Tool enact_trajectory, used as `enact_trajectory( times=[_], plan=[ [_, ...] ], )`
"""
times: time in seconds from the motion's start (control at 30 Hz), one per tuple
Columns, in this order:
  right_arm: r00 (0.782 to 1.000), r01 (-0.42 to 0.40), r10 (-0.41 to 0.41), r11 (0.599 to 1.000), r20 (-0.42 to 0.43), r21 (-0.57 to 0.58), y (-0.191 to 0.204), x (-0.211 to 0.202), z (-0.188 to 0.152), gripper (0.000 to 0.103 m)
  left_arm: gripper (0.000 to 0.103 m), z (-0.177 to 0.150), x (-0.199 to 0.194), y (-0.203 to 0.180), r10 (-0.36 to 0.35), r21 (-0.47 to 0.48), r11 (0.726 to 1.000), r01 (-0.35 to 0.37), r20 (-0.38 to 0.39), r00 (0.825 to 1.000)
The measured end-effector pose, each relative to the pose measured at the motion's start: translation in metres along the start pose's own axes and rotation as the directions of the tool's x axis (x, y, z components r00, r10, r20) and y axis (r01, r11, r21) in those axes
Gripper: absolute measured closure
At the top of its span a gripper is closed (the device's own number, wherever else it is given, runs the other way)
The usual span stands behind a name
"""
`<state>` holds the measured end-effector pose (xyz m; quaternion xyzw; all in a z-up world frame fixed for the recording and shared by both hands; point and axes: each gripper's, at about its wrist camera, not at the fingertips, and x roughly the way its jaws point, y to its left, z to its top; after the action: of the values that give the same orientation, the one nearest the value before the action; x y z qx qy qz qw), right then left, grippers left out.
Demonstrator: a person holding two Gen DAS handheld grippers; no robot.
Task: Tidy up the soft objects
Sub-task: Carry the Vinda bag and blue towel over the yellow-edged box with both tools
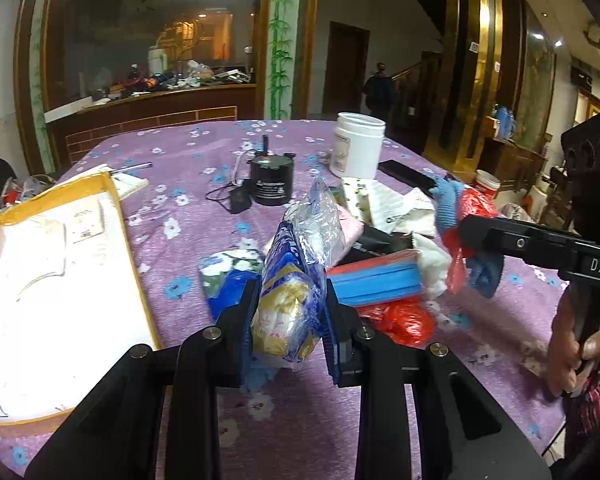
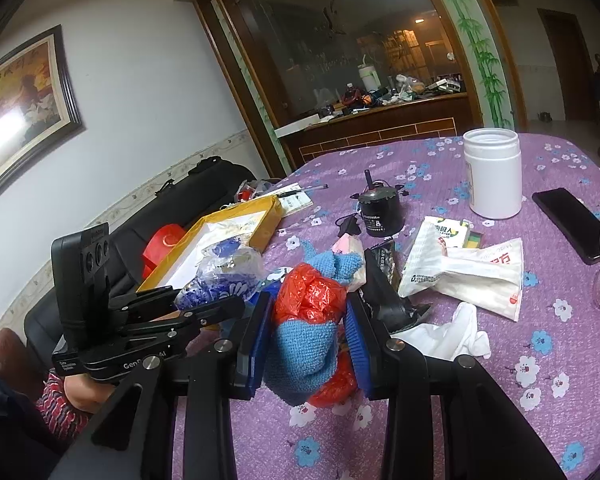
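Soft blue-and-gold plastic packet [image 1: 288, 300] is being clamped by the left gripper [image 1: 288, 320]; blue knitted cloth [image 2: 304, 344] with red bag [image 2: 312, 292] is being pinched by the right gripper [image 2: 306, 340].

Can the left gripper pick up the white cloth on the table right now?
Probably not: the left gripper is already shut on a blue plastic packet, and the white cloth lies beyond the blue foam block.

Left gripper [image 1: 288, 320] clamps a crinkly blue-and-clear plastic packet [image 1: 296, 280] above the purple flowered tablecloth [image 1: 188, 248]. Yellow-rimmed box [image 1: 52, 280] sits to its left; right gripper [image 1: 456, 236] holds red plastic and blue knit [image 1: 450, 200] over the pile.
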<state>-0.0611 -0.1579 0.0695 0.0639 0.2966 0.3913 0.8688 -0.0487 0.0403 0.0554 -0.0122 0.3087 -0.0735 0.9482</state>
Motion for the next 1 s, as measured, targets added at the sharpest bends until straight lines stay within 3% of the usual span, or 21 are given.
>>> enact_trajectory(
  times=[0.33, 1.0],
  plan=[
    [1.0, 0.001, 0.0, 0.999, -0.022, 0.051, 0.0, 0.005, 0.001, 0.067, 0.077, 0.001, -0.012, 0.023, 0.118, -0.025, 0.993, -0.118, 0.02, 0.993],
    [0.988, -0.094, 0.085, 0.994, -0.126, -0.062, 0.09, 0.048, 0.013, 0.067, 0.077, -0.01, -0.027, 0.084, 0.228, -0.137, 0.965, -0.223, 0.028, 0.973]
  ],
)
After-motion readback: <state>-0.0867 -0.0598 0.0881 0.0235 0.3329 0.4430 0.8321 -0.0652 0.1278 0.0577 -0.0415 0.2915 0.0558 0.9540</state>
